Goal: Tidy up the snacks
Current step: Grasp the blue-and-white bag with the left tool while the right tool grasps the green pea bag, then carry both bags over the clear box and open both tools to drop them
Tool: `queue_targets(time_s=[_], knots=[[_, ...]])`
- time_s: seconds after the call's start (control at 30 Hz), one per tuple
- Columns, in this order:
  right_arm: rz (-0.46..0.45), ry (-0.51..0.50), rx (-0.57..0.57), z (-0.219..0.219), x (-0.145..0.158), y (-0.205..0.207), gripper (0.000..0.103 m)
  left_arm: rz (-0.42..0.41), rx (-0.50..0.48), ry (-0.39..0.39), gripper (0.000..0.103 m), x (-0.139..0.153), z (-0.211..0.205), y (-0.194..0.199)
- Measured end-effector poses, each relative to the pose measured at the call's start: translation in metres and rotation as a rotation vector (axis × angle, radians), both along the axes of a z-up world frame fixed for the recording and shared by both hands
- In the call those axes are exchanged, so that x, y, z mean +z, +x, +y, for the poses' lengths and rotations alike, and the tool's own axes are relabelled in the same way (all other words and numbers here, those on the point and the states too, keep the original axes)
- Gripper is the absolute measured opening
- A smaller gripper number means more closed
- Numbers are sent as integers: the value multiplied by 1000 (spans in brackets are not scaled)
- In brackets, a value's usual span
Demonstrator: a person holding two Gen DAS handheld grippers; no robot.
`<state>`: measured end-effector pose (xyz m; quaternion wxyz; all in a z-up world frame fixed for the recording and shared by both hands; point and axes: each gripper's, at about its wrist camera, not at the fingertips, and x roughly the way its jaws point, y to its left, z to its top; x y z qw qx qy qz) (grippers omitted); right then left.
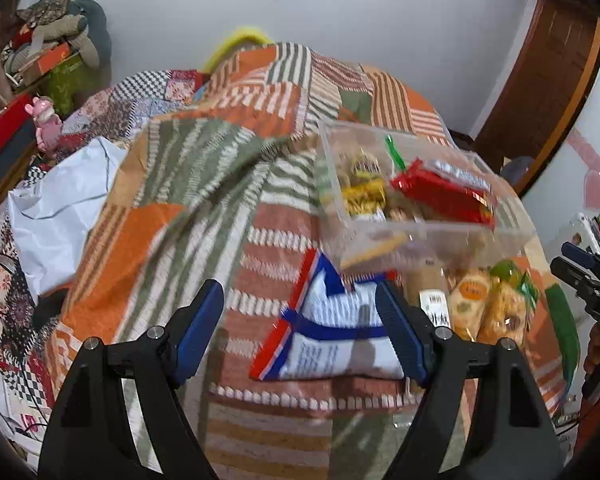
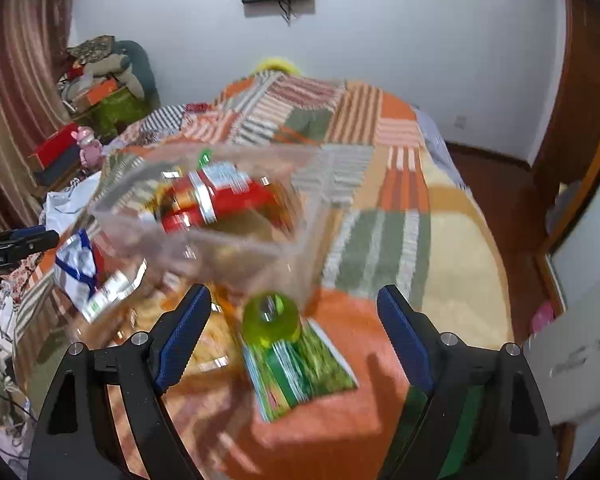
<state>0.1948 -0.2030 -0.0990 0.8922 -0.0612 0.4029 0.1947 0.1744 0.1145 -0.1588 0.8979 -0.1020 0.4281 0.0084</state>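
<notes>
Left wrist view: your left tool point(image 1: 300, 312) hung with its blue pads spread wide over the patchwork bedspread point(image 1: 204, 184), pinching nothing.
White and blue snack bag point(image 1: 332, 332): it lay flat on the bed between your left tool's pads, nearer the right pad point(image 1: 400, 332), which overlapped its right edge; whether they touched, you could not tell.
Clear container point(image 1: 416, 196): it sat far and right of the bag, blurred, with a red packet point(image 1: 444, 196) and yellow packets point(image 1: 364, 188) inside.
Loose snacks: golden biscuit packs point(image 1: 488, 304) lay near the container on its near side, just right of the white and blue bag.
Right tool seen from the left: your right tool point(image 1: 580, 272) showed at the right edge, its state not readable there.
Right wrist view: your right tool point(image 2: 294, 320) was spread wide over the bed, holding nothing.
Green packet point(image 2: 300, 368): it lay on the orange patch between your right tool's pads, apart from both, with a round yellow-green piece point(image 2: 270, 318) at its far end.
Container in this view: the clear container point(image 2: 220, 220) sat beyond the green packet, heavily blurred, red packet point(image 2: 220, 196) inside.
Left side: your left tool point(image 2: 20, 242) reached in from the left edge beside the white and blue bag point(image 2: 78, 268).
</notes>
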Motion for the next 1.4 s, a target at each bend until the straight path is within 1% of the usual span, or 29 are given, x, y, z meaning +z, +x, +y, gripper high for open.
queue_targets(time_s=[0.17, 0.27, 0.3, 0.4, 0.5, 0.6, 0.67, 0.73, 0.77, 0.8, 0.83, 0.9, 0.97, 1.03, 1.1, 1.13, 1.2, 1.3, 1.4], knots=[[63, -12, -17, -11, -21, -8, 83, 44, -44, 1, 81, -18, -15, 1], [94, -20, -23, -14, -32, -9, 83, 62, -51, -16, 88, -28, -19, 2], [108, -26, -24, -15, -37, -9, 83, 68, -53, -22, 90, -31, -20, 3], [126, -50, -32, -18, -45, -9, 83, 86, -54, -26, 92, -38, -24, 8], [138, -47, -30, -20, -52, -10, 83, 102, -60, -11, 93, -45, -29, 14], [142, -35, -25, -21, -54, -10, 83, 119, -55, -33, 95, -53, -30, 19], [146, -22, -19, -22, -55, -9, 83, 113, -47, -32, 95, -55, -31, 20], [146, -10, -7, -21, -55, -11, 73, 108, -41, -39, 95, -56, -31, 22], [147, -4, 1, -20, -56, -12, 64, 107, -34, -50, 95, -57, -31, 23], [148, 4, 9, -20, -55, -13, 58, 103, -28, -54, 95, -57, -30, 23], [148, 11, 13, -20, -55, -14, 56, 97, -23, -58, 95, -58, -30, 23], [144, 19, 11, -20, -54, -14, 53, 85, -20, -69, 86, -57, -29, 21], [143, 30, 6, -21, -54, -16, 50, 68, -15, -69, 81, -54, -28, 17], [142, 47, 3, -23, -53, -17, 46, 56, 6, -61, 80, -53, -26, 12], [143, 66, -2, -26, -50, -20, 38, 52, 11, -73, 76, -52, -23, 8], [142, 69, -5, -27, -50, -19, 37, 51, 13, -79, 75, -51, -22, 6], [133, 76, -10, -29, -48, -19, 30, 43, 19, -71, 74, -47, -20, 0], [121, 93, -22, -32, -43, -20, 25, 15, 27, -44, 74, -37, -19, -11], [108, 105, -27, -34, -38, -22, 24, -17, 28, -46, 74, -23, -17, -19]])
